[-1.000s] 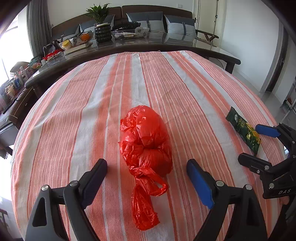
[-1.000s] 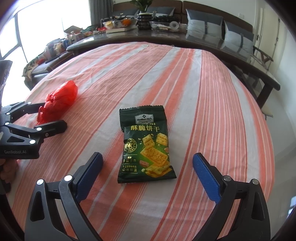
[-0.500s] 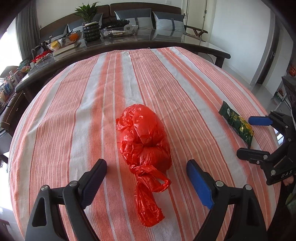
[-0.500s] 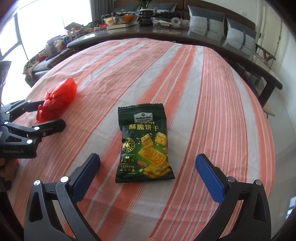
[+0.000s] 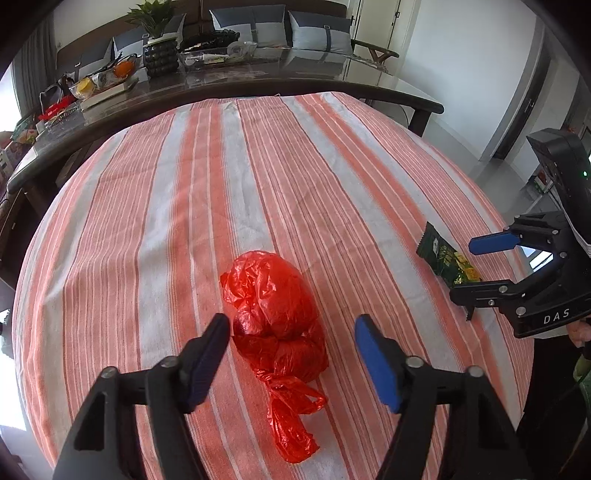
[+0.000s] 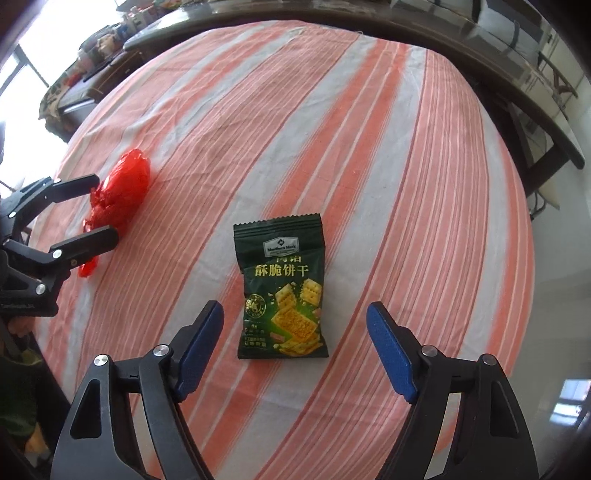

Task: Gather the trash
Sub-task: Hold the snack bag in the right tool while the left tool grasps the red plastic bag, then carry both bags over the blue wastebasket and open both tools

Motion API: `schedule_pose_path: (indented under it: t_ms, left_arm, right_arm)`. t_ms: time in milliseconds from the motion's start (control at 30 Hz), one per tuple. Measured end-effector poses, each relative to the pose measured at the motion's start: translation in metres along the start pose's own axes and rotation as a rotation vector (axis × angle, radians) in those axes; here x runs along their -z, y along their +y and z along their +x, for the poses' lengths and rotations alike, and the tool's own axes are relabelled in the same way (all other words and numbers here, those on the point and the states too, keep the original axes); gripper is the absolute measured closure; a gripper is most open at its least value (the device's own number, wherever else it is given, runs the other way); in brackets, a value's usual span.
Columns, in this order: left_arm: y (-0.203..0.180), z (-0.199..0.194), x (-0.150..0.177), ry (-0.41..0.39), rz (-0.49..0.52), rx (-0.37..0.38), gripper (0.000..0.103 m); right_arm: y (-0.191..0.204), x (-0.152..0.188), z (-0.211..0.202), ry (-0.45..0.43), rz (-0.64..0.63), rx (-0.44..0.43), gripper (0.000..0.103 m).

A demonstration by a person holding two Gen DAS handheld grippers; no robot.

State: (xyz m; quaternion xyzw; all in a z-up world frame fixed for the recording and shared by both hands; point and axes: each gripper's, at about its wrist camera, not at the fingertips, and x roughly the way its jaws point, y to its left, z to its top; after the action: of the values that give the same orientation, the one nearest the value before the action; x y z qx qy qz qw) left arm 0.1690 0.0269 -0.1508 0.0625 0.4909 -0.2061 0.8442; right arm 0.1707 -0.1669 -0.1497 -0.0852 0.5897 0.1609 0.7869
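Observation:
A knotted red plastic bag (image 5: 275,314) lies on the striped tablecloth (image 5: 229,206). My left gripper (image 5: 293,343) is open, its fingers on either side of the bag's near half, apart from it. A dark green cracker packet (image 6: 282,291) lies flat on the cloth. My right gripper (image 6: 295,332) is open, its fingers on either side of the packet's lower end, apart from it. The packet also shows in the left wrist view (image 5: 445,260), with the right gripper (image 5: 480,264) around it. The bag (image 6: 120,190) and left gripper (image 6: 98,208) show in the right wrist view.
A dark table (image 5: 258,79) behind the cloth carries a potted plant (image 5: 159,48), fruit and trays. A sofa with grey cushions (image 5: 317,27) stands at the back. The cloth's edge drops off at the right (image 6: 528,258) and left.
Both grippers have tilted down and moved forward. The left one's fingers now flank the red bag's near half, and the right one's fingers now flank the packet's lower end.

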Motion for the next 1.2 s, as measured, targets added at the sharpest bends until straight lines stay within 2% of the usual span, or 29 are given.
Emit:
schedule_pose_path:
  t_ms: [33, 100, 200, 333, 533, 667, 867, 967, 1067, 1200]
  left_arm:
    - [-0.001, 0.002, 0.001, 0.008, 0.008, -0.004, 0.059]
    - [-0.001, -0.001, 0.001, -0.009, 0.006, 0.001, 0.060]
    - [-0.010, -0.013, 0.002, -0.042, 0.009, 0.044, 0.061]
    - [-0.049, -0.027, -0.005, -0.074, 0.055, 0.112, 0.061]
    - [-0.144, -0.035, -0.027, -0.108, 0.151, 0.261, 0.061]
    - [-0.223, -0.022, -0.043, -0.090, 0.222, 0.372, 0.061]
    - [-0.337, 0.037, -0.049, 0.018, 0.289, 0.474, 0.061]
    - [-0.382, 0.081, -0.046, 0.080, 0.302, 0.481, 0.061]
    - [-0.412, 0.129, -0.046, 0.144, 0.278, 0.480, 0.061]
    - [-0.435, 0.181, -0.045, 0.194, 0.263, 0.451, 0.060]
  right_arm:
    - [0.000, -0.001, 0.002, 0.001, 0.001, -0.011, 0.027]
    - [0.001, 0.001, 0.007, 0.012, -0.006, -0.023, 0.065]
    - [0.001, 0.008, -0.009, -0.037, -0.009, -0.003, 0.067]
    - [-0.013, 0.023, -0.042, -0.107, 0.014, -0.024, 0.067]
    - [-0.080, 0.068, -0.091, -0.187, 0.147, 0.006, 0.067]
    - [-0.141, 0.109, -0.109, -0.196, 0.264, 0.047, 0.067]
    - [-0.242, 0.189, -0.098, -0.170, 0.532, 0.134, 0.067]
    - [-0.284, 0.230, -0.079, -0.158, 0.672, 0.128, 0.067]
    - [-0.314, 0.262, -0.056, -0.154, 0.780, 0.100, 0.067]
    - [-0.344, 0.286, -0.026, -0.162, 0.882, 0.055, 0.067]
